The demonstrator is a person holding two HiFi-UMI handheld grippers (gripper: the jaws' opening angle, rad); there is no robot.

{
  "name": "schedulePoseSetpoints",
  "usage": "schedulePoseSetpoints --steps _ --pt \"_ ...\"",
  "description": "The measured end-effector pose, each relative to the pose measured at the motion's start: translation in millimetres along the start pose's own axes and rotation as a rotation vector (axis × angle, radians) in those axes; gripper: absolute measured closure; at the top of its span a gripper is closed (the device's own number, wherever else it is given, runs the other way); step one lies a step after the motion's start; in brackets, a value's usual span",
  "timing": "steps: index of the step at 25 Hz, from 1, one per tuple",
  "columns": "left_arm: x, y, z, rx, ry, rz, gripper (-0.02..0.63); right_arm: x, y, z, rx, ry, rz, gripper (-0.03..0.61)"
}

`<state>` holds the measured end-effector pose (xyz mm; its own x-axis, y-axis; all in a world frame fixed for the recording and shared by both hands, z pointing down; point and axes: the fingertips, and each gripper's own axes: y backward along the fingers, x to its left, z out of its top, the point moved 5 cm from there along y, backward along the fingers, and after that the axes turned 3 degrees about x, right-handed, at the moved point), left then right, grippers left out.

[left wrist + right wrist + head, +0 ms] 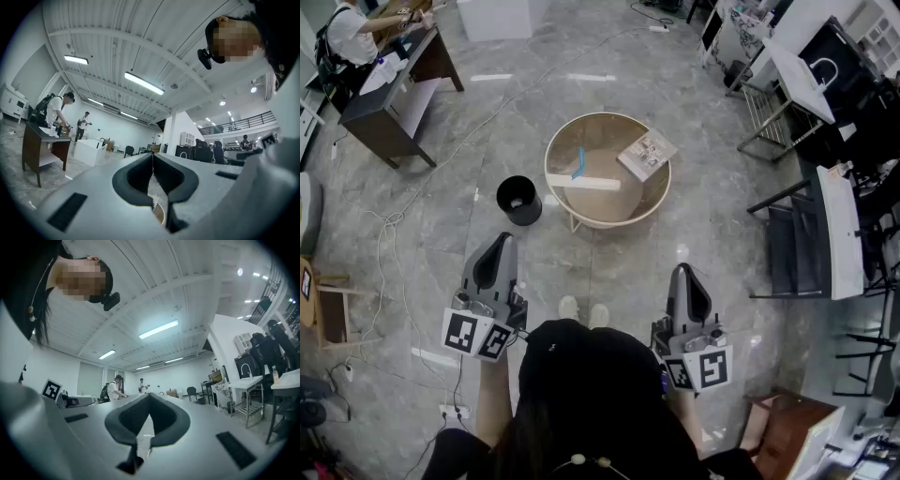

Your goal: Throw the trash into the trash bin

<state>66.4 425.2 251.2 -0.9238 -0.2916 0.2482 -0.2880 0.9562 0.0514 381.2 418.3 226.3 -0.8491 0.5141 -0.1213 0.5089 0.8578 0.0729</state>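
A round table with a light wooden rim (609, 221) stands ahead of me on the grey floor. On it lie a small blue piece (579, 161), a long white strip (583, 182) and a printed packet (647, 154). A black trash bin (518, 200) stands on the floor just left of the table. My left gripper (500, 239) and right gripper (684, 272) hang close to my body, well short of the table. Both point roughly level. In the left gripper view the left gripper (153, 154) has its jaws together and holds nothing. The right gripper (148, 394) is likewise shut and bare.
A dark desk (389, 98) with a person beside it stands at the far left. Cables (389, 220) trail over the floor on that side. Black chair frames and white tables (797, 244) crowd the right. A white box (492, 17) sits far ahead.
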Motion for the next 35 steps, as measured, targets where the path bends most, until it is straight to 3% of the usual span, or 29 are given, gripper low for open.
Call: schedulePoseSetpoints --steps 13,22,27,35 --pt "36 8 -2 0.012 -0.027 0.006 0.606 27 -30 -21 0.049 -0.014 0.038 0.575" --pt "65 -5 -11 0.049 -0.031 0.038 0.606 27 -80 -75 0.227 -0.041 0.088 0.544" --pt "89 -33 -26 0.086 -0.002 0.068 0.606 12 -128 -104 0.284 -0.073 0.109 0.513" --pt "141 -125 -33 0.124 0.007 0.124 0.606 -41 -245 -165 0.431 -0.130 0.144 0.485"
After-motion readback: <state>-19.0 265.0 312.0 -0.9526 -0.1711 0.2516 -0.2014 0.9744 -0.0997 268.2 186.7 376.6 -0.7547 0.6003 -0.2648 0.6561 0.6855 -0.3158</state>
